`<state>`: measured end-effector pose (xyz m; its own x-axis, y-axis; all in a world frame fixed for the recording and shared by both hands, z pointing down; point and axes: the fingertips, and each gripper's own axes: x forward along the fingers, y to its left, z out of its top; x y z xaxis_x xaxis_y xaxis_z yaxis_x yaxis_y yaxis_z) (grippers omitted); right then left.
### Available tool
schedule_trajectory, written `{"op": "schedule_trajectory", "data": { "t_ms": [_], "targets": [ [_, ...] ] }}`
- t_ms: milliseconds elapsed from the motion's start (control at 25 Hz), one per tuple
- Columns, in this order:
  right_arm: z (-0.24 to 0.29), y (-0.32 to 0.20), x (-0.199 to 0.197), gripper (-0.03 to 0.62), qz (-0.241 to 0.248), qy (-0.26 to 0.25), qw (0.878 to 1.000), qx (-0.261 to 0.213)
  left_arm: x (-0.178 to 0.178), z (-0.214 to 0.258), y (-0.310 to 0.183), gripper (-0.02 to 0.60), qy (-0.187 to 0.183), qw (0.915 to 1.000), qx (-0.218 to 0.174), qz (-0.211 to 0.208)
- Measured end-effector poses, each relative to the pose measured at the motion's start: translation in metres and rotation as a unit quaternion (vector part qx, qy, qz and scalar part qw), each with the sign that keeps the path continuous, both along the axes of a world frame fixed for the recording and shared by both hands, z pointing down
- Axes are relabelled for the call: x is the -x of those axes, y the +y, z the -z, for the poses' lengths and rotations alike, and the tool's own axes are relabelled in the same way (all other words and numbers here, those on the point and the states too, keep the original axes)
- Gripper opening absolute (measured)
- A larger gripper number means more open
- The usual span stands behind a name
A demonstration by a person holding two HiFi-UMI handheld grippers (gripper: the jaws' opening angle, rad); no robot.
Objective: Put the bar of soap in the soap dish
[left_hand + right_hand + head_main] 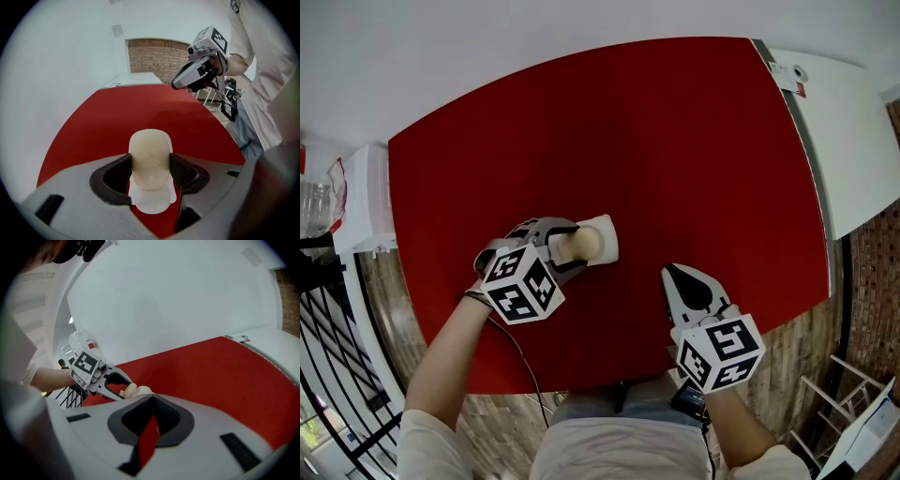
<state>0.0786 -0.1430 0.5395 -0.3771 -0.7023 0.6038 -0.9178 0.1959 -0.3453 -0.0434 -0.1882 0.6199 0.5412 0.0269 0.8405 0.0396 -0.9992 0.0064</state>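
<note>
Left gripper [151,172] pitched steeply down, jaws clamped on bar of soap [151,152], upright, directly over white soap dish [153,205]; contact unclear. Right gripper [151,401] jaws together, empty, tilted down above red table [675,141] near edge.

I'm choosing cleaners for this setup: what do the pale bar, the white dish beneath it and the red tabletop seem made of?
Cream rounded bar of soap: waxy matte solid with a faint embossed mark, so likely soap. White shallow soap dish: smooth, opaque, plastic or glazed ceramic; unclear which. Red tabletop: flat, even colour, dull sheen, probably laminate or painted board.
</note>
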Motion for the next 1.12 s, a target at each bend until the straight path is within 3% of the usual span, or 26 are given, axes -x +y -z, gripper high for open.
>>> {"op": "schedule_trajectory", "data": {
  "t_ms": [1120],
  "targets": [
    [-0.008,-0.002,-0.003,0.003,-0.002,-0.008,1.000,0.008,-0.001,-0.019,0.002,0.264,-0.013,0.9996,0.024,-0.012]
  ]
}}
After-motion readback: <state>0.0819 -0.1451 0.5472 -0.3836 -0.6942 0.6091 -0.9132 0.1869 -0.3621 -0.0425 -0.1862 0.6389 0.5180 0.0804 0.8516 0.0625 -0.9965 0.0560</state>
